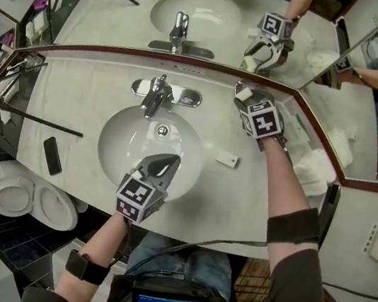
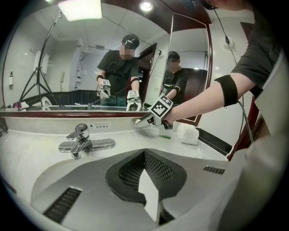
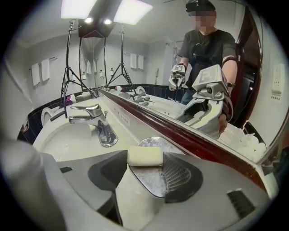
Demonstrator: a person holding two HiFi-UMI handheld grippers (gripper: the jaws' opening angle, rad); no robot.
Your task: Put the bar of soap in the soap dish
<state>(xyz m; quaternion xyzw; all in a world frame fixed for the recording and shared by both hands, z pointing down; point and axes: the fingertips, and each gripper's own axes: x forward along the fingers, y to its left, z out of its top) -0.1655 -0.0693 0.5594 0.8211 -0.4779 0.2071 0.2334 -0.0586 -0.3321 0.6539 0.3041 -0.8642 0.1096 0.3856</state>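
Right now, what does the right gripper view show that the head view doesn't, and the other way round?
Only the right gripper view shows the bar of soap, held between the right claw's jaws over the metal soap dish. Only the head view shows the small white item on the counter beside the basin. Both show the faucet, the basin and the mirror.
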